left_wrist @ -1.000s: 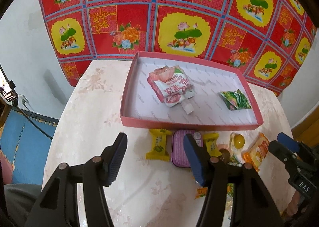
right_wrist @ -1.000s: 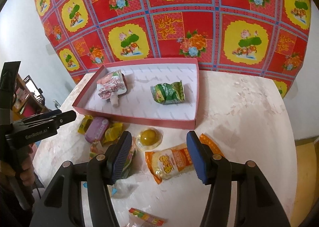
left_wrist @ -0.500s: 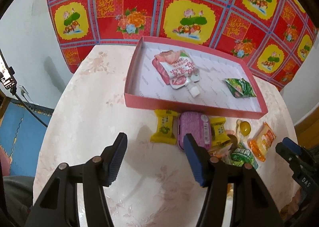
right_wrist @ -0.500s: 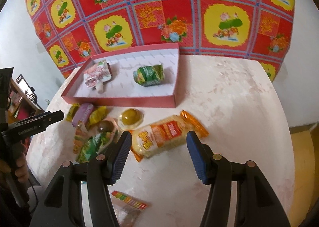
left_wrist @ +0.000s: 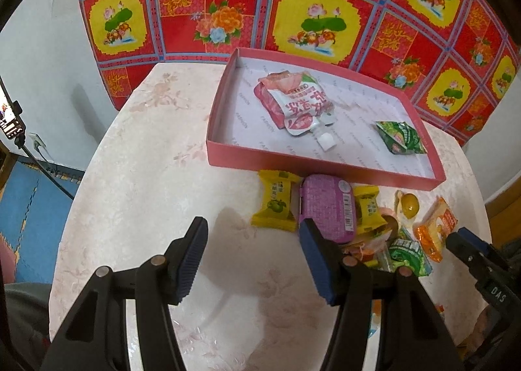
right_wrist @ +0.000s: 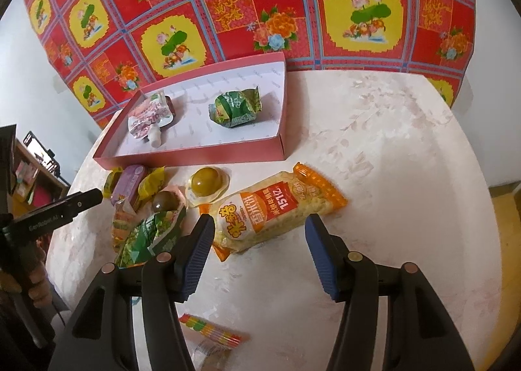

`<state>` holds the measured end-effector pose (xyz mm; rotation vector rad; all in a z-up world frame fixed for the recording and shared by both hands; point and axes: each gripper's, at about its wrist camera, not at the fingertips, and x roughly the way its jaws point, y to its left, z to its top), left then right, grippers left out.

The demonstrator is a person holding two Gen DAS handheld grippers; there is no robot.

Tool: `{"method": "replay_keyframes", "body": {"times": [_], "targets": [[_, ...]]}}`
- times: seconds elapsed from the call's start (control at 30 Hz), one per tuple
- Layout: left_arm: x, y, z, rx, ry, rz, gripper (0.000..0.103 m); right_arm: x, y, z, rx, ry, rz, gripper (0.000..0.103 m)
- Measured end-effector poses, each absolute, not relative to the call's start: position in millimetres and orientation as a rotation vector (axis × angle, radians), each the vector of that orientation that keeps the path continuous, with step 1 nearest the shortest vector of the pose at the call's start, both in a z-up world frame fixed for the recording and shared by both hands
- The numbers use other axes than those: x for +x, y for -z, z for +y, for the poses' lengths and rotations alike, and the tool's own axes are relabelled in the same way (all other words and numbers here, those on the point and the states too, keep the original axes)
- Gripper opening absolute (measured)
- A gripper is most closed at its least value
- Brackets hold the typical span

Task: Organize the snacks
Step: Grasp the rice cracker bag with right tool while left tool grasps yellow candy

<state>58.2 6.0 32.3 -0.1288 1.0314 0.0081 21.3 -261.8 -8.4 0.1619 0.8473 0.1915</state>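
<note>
— Standing on a pale round table (left_wrist: 136,175), against a red flowered cloth (right_wrist: 260,12): a shallow red tray (left_wrist: 228,162). Inside, a pink spouted pouch (left_wrist: 293,104) and a crumpled green packet (left_wrist: 400,136), well apart.

— And outside the tray?

— Lying just before its near wall: orange rice-cracker bag (right_wrist: 276,211), purple case (left_wrist: 325,208) between two yellow candies (left_wrist: 275,205), a round yellow jelly (right_wrist: 206,180), another green packet (right_wrist: 146,234).

— Grippers?

— Left gripper (left_wrist: 254,260): jaws parted about halfway, nothing between, hovering over bare table near the purple case. Right gripper (right_wrist: 257,253): jaws just opened wider, holding nothing, hanging above the near end of the orange bag, pads not pressing on it.
</note>
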Motion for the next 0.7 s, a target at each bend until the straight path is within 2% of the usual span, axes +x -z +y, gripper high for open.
{"method": "replay_keyframes", "body": {"times": [0.07, 0.7], "targets": [[60.4, -31.0, 6.8, -0.128, -0.011, 1.032, 0.062, 23.8, 9.8, -262.9, 0.179, -0.190, 0.851, 0.070], [75.9, -18.6, 3.7, -0.096, 0.003, 1.017, 0.062, 51.2, 18.3, -249.9, 0.215, -0.205, 0.887, 0.070]]}}
